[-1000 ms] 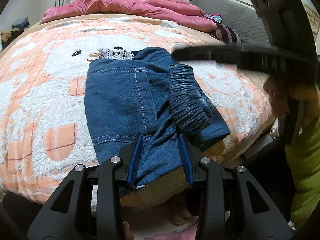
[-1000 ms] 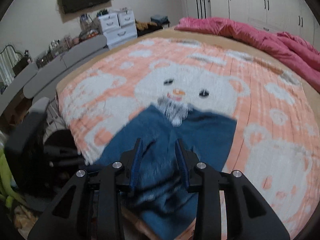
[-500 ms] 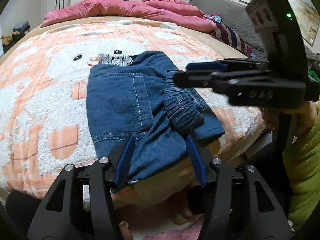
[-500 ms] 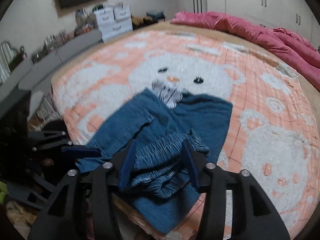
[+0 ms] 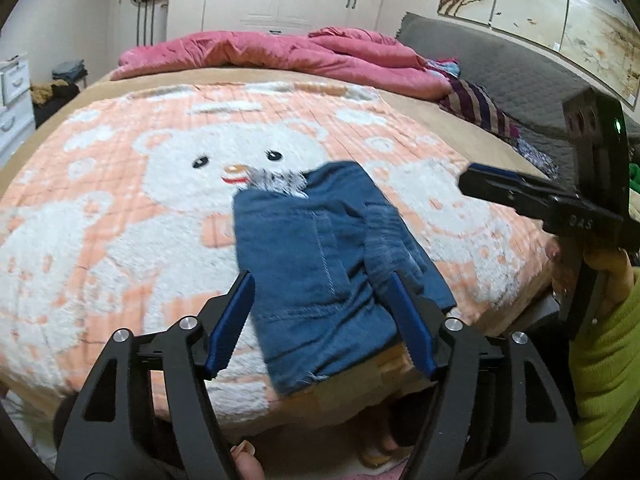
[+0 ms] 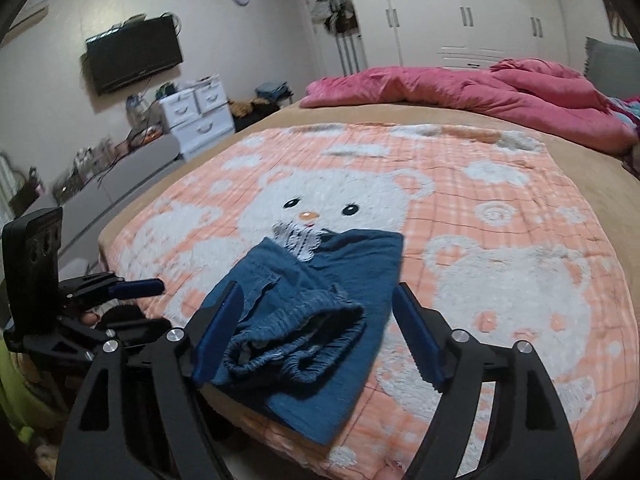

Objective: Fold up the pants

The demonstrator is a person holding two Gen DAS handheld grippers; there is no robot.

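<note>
The blue denim pants [image 5: 320, 256] lie folded into a compact bundle near the front edge of the bed, with the elastic waistband [image 6: 296, 344] bunched on top. A white lace trim [image 5: 280, 180] peeks out at the far end. My left gripper [image 5: 320, 320] is open and empty, held back above the near end of the bundle. My right gripper [image 6: 316, 332] is open and empty, held above the waistband side. In the left wrist view the right gripper [image 5: 540, 200] shows at the right, apart from the pants.
The bed is covered by an orange and white bear blanket [image 5: 120, 208]. A pink duvet [image 5: 280, 52] lies at the far end. The bed's front edge [image 5: 360, 392] is just under the pants. White drawers [image 6: 196, 116] and a wall TV [image 6: 132, 56] stand to the left.
Both grippers opened wide, let go of the pants and pulled back and up from the bundle. The pants stay folded on the bed.
</note>
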